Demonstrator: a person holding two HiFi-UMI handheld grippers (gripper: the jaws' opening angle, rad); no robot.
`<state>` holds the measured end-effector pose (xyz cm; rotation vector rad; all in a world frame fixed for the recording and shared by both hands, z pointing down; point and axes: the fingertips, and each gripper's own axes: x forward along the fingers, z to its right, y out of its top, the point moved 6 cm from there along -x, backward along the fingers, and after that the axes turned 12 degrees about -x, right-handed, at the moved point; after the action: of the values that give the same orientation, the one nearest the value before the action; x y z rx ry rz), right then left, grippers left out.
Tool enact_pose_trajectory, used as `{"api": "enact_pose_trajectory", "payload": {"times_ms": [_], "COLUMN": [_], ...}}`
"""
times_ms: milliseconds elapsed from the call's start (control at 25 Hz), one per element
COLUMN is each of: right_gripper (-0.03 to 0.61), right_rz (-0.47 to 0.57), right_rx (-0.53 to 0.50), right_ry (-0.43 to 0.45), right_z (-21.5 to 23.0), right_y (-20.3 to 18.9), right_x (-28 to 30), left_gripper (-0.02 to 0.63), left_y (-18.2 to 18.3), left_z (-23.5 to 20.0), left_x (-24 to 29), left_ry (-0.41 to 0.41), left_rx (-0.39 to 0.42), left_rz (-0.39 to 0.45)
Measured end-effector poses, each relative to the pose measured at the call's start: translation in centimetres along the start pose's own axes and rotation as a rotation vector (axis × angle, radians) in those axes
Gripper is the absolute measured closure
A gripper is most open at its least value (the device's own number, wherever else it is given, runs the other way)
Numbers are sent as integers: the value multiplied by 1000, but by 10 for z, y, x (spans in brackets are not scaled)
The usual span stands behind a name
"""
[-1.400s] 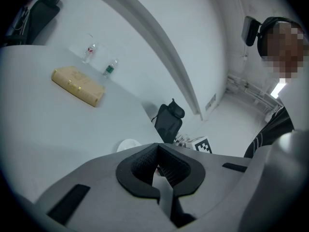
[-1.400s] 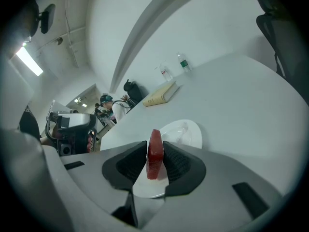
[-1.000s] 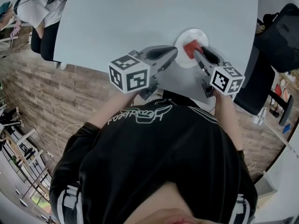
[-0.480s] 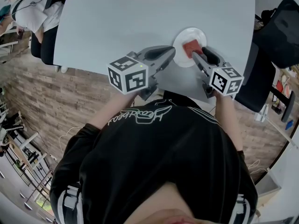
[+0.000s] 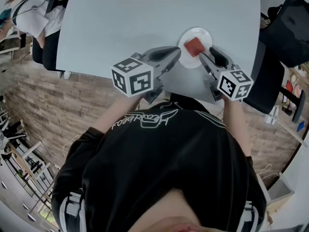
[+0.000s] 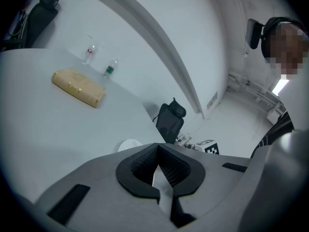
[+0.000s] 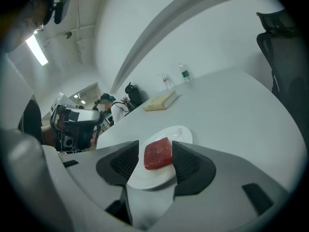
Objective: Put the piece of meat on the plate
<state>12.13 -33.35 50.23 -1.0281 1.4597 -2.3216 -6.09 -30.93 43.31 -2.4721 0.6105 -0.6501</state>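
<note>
Meat (image 5: 194, 47), a red square-cut slab, lies flat on the white plate (image 5: 203, 34) close to the table's (image 5: 145, 18) near edge, toward its right corner. We judge the placing done, with only the withdrawal left.

Our right gripper (image 5: 206, 54) has its jaws spread wide on either side of the slab and grips nothing. The right gripper view shows a clear gap at the left pad. The right pad stands just beside the meat's edge, and we cannot say whether it brushes it. Our left gripper (image 5: 176, 52) is just beside the plate's left rim, its jaws closed together with nothing between them.

To finish cleanly, we think the right gripper should draw straight back along its own line, toward the near edge, with the jaws at this width. Any sideways swing could catch the slab on the close pad and drag it off centre. A slight lift first would help the undersides of the jaws clear the plate, which looks light enough to slide. The left gripper need not move, provided it avoids the rim.
</note>
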Motion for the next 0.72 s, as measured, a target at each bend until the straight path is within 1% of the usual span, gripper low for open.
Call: {"api": "enact_pose_trajectory", "payload": {"times_ms": [240,440,600,720], "right_gripper": [397,405,483,516], "right_rz": [50,133,199,246], "right_rx": [-31,-35,-69,-110], "right_ry": [-13,-12,-20,-28], "right_z": [-16,-40,-67,-91], "right_y": [11,27,38,51], "right_x": [-14,-31,-53,-70], "left_gripper": [606,606,607,606], "left_y": [-1,-4,-11,-15], "left_z": [10,23,39,53], "left_x": [-12,-28,-46,-62], "left_ry": [-9,-31,-56,-80], "left_rx": [37,62,94,121], "left_rz": [11,13,19,29]}}
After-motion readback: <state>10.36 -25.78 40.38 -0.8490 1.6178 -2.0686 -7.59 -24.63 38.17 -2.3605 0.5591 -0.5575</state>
